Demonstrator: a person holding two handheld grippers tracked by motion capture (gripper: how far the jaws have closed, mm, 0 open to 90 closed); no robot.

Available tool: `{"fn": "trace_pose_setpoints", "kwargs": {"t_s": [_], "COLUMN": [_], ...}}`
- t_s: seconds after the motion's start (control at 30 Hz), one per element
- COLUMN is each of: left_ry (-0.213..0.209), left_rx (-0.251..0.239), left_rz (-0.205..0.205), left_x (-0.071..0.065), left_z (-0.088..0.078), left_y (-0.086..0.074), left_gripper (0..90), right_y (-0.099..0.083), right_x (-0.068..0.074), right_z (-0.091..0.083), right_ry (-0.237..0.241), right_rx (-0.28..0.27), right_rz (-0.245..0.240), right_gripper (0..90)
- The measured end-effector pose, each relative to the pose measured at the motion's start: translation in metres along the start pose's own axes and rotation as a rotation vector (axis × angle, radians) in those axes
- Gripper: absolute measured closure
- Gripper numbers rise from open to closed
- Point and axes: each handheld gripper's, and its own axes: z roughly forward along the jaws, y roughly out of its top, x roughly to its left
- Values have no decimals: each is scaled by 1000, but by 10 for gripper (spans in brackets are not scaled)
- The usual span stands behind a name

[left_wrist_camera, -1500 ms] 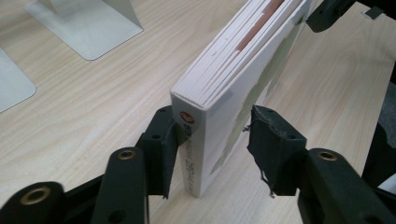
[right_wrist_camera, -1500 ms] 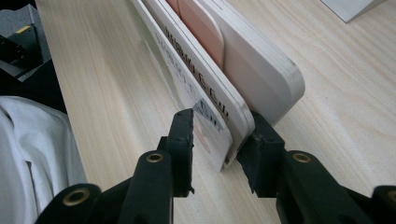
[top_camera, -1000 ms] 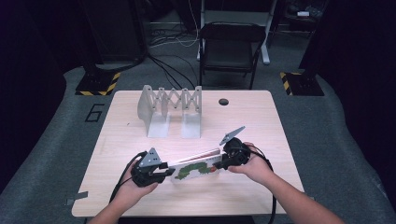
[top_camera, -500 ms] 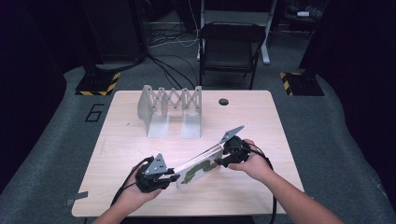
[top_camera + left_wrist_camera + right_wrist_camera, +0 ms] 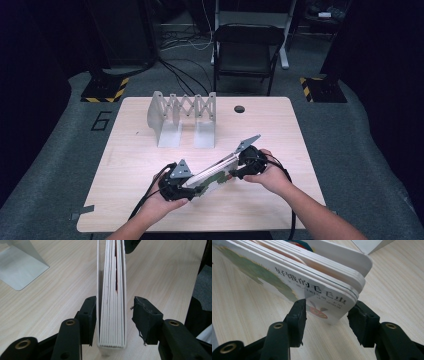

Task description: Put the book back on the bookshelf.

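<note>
We're mid-handoff w/ the book [image 5: 212, 176], near-centre of the table [image 5: 150, 150]. Left gripper [image 5: 113, 315] has just been opening, jaws now slack round the book's edge; right gripper [image 5: 327, 315] straddles a corner, no pinch. Next, we judge: re-clamp, stand it in the rack [image 5: 182, 117].

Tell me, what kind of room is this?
Probably a lab or recording studio: a bare wooden table on grey carpet, dark curtains around it, cables trailing to a black chair, hazard-striped stand feet.

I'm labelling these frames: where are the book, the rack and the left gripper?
book [image 5: 111, 302], left gripper view, page edges.
rack [image 5: 183, 107], high view, its zigzag top.
left gripper [image 5: 113, 317], left gripper view, midway between the jaw tips.
</note>
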Motion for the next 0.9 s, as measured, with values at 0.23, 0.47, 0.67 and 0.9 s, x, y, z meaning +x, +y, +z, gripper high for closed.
{"fn": "trace_pose_setpoints", "kwargs": {"t_s": [0.23,0.47,0.67,0.9], "left_ry": [1,13,38,41], "left_rx": [6,8,29,49], "left_rz": [-4,-5,6,8], "left_x": [0,-1,-1,-3], "left_z": [7,11,11,14], "left_y": [6,12,14,19], "left_gripper": [526,611,675,675], "right_y": [0,0,0,1], "right_x": [-1,1,0,2], "right_z": [0,0,0,1], "right_ry": [1,4,5,1], "right_rx": [3,3,3,0], "right_rz": [-10,-1,-17,-1], "right_gripper": [489,489,489,489]}}
